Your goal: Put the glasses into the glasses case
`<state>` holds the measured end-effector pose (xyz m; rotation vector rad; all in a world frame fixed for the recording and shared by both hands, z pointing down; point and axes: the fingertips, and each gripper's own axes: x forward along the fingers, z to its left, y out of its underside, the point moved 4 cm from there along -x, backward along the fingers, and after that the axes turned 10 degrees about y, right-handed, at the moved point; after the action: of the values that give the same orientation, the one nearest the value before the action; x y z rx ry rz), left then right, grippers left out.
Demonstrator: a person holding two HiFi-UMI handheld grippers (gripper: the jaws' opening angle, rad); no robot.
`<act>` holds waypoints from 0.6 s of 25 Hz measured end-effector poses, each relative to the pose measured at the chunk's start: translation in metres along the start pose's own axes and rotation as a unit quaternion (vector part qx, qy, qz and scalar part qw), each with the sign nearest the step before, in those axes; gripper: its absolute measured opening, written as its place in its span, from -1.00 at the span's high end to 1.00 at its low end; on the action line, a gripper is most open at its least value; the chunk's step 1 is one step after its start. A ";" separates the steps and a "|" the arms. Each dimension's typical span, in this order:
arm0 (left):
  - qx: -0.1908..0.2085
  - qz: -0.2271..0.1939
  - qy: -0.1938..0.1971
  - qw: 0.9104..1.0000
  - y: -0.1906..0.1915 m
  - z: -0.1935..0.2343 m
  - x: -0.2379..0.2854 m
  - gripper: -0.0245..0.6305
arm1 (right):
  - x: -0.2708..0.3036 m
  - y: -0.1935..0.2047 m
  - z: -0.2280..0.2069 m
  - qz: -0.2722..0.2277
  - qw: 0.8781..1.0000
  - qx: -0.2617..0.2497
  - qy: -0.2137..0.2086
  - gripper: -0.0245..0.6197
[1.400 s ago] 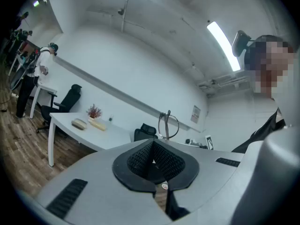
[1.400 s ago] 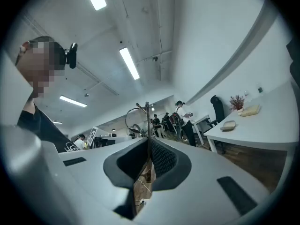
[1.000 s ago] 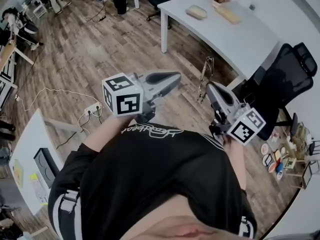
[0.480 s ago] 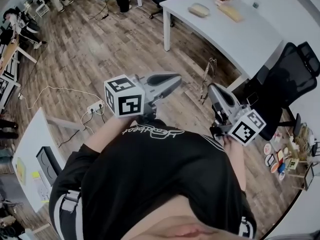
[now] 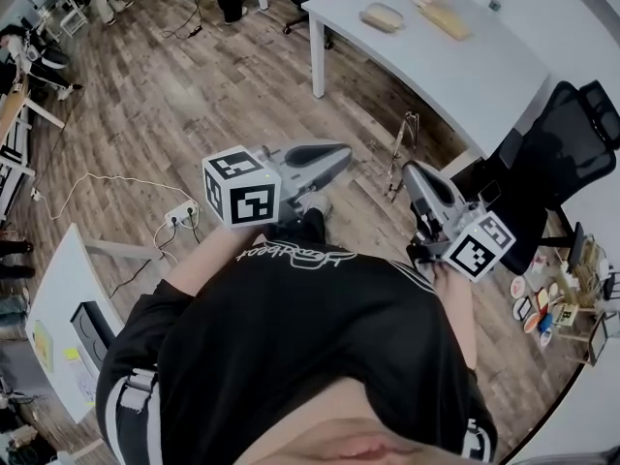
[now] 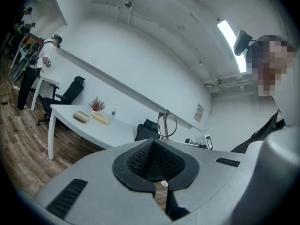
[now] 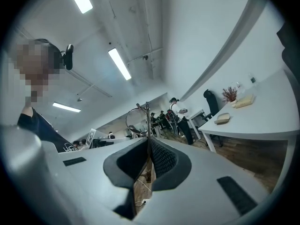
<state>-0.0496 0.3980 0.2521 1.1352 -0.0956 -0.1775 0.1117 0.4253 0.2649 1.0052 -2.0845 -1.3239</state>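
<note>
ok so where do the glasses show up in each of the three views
Head view: glasses right of centre, upright at the tip of the right gripper.
Left gripper view: glasses at centre, beyond the shut left gripper.
Right gripper view: glasses at centre, clamped between its fingers.
Shared landmark: the white table.

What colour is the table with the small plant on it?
White. The table shows best in the head view.
</note>
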 end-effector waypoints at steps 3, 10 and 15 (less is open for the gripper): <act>-0.005 0.003 0.005 1.000 -0.006 0.024 0.009 0.91 | 0.016 -0.001 -0.020 0.004 1.000 0.003 0.011 0.86; -0.018 0.011 0.016 1.000 -0.034 0.096 0.025 0.91 | 0.075 -0.017 -0.064 0.008 1.000 0.013 0.027 0.86; -0.030 0.016 0.025 0.999 -0.066 0.152 0.035 0.91 | 0.125 -0.038 -0.093 0.010 0.999 0.020 0.038 0.86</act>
<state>-0.0463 0.2284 0.2560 1.0777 -0.0625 -0.1229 0.1125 0.2651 0.2701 1.0329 -2.0665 -1.2190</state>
